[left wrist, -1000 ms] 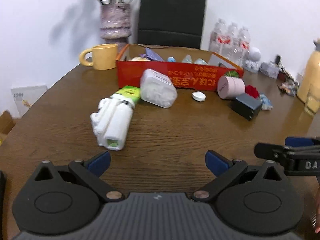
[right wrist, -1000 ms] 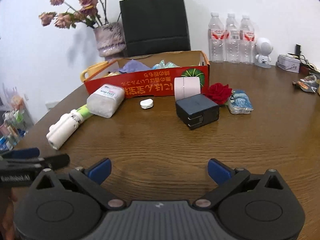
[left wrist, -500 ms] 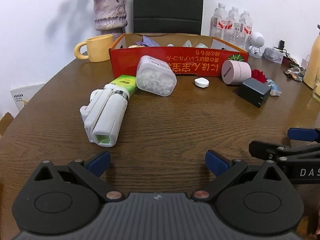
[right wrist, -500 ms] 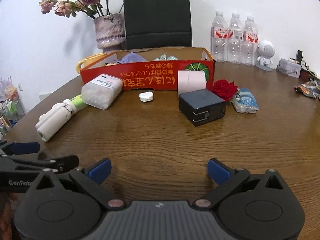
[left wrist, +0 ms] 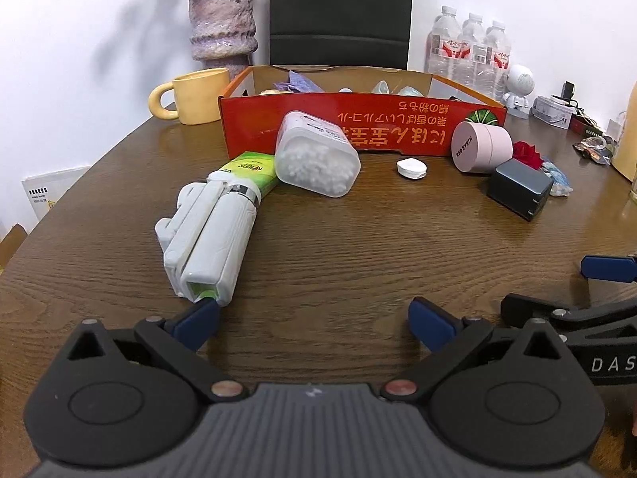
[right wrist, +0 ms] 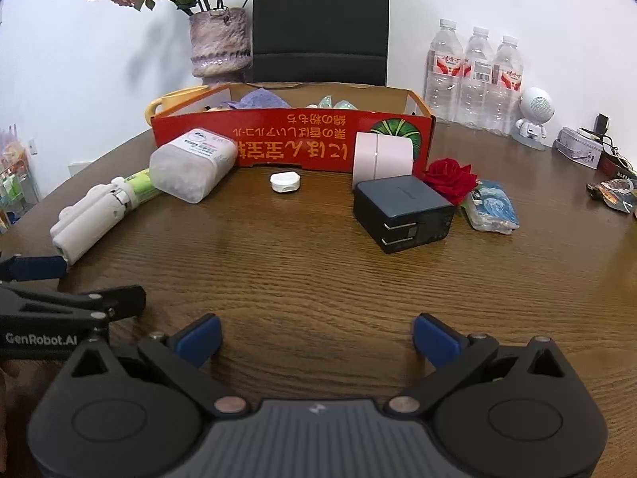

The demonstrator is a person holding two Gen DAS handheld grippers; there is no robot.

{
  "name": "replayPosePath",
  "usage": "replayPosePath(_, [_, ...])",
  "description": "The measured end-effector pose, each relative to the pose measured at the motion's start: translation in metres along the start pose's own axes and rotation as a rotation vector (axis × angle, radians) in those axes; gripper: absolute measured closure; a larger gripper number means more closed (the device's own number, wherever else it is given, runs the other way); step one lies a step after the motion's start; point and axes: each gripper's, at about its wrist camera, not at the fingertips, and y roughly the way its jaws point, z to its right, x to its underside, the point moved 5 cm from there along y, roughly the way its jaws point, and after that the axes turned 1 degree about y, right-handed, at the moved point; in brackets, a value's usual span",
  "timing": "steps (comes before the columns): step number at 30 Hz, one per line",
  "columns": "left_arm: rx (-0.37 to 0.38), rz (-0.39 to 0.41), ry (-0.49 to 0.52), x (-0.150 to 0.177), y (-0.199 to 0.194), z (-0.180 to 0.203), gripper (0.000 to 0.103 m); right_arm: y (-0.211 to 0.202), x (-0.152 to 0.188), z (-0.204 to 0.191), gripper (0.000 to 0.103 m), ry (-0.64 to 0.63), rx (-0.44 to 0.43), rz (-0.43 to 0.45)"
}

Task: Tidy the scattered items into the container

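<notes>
Both hand-held grippers have crept forward and lower since the earlier frames.

Left wrist view: the left hand-held gripper (left wrist: 312, 318) is released, its near-left pad just beside the white plastic folded stand (left wrist: 211, 235). One stand: stiff, light, best pinched across its narrow body. One clear tub of white pellets (left wrist: 316, 159) looks slippery.

Right wrist view: the right hand-held gripper (right wrist: 316, 336) is released. One dense black charger block (right wrist: 402, 211), one pink cylinder (right wrist: 382, 155), one red cardboard box (right wrist: 292, 141) far behind.
</notes>
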Motion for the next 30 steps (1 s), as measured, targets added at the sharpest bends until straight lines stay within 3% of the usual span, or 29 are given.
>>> replayPosePath(30, [-0.002,0.002,0.002,-0.0004,0.0003,0.0017,0.000,0.0014,-0.0003,0.0030,0.000,0.003,0.017,-0.005])
